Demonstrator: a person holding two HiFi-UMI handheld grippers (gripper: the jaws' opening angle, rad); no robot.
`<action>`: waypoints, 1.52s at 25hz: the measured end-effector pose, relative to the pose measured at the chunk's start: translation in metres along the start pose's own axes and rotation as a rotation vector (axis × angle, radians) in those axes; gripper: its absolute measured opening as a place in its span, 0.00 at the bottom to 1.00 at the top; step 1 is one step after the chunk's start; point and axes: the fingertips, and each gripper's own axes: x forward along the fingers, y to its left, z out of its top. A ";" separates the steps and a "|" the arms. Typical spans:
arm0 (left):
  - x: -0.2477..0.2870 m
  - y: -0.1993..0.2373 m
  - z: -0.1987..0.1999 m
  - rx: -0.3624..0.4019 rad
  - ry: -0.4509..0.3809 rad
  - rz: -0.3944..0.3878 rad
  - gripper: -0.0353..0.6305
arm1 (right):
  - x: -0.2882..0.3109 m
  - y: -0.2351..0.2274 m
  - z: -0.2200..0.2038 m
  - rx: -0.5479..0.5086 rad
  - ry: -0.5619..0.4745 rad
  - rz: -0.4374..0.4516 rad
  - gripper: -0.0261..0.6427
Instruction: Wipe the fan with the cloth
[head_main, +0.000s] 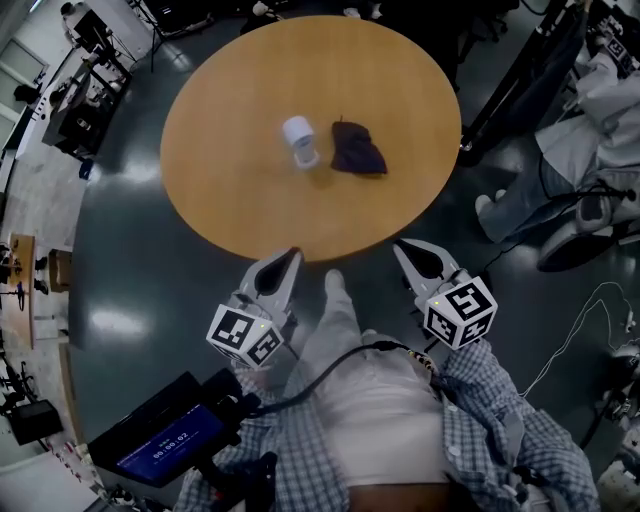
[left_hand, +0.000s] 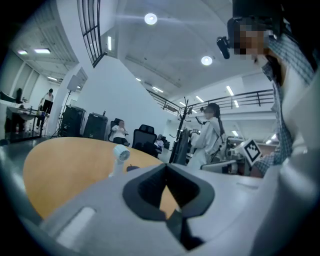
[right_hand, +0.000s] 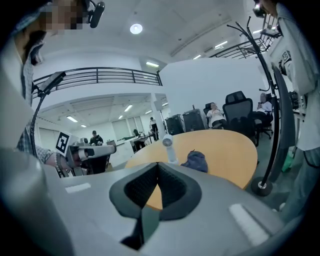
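1. Head view looks steeply down on a round, tan wooden table (head_main: 240, 210) with a smooth, matte top. It stands on a dark, glossy grey floor (head_main: 130, 300) that throws back pale patches of light.
2. Near the middle of the table, the small white handheld fan (head_main: 300, 140) stands upright. The crumpled dark purple cloth (head_main: 357, 150) lies just beside it on its right, with a sliver of bare wood between them.
3. Your left gripper (head_main: 292, 254) and your right gripper (head_main: 402, 246) are held at the table's near edge. Both point toward the fan and cloth and are well apart from them.
4. Left gripper view shows your left fingers (left_hand: 150, 187) pressed together at the tips, with nothing caught between them.
5. Right gripper view shows your right fingers (right_hand: 172, 187) closed tip to tip as well, and empty; beyond them the cloth sits to the right of the fan.
6. Around you is an open hall with white walls, round ceiling lights (right_hand: 136, 28) and a black-railed mezzanine (right_hand: 100, 75).
7. Black office chairs (right_hand: 237, 107) and a seated person (right_hand: 216, 115) are on the far side of the table.
8. A black coat stand (right_hand: 261, 187) has its base on the floor just beside the table.
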 end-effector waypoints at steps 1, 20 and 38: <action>0.008 0.008 0.003 0.001 0.007 0.001 0.05 | 0.010 -0.007 0.006 -0.001 0.001 -0.002 0.04; 0.115 0.136 -0.007 0.011 0.093 -0.074 0.05 | 0.140 -0.074 0.059 0.078 0.071 -0.073 0.04; 0.174 0.187 -0.092 0.171 0.279 -0.156 0.36 | 0.167 -0.114 0.025 0.109 0.207 -0.085 0.04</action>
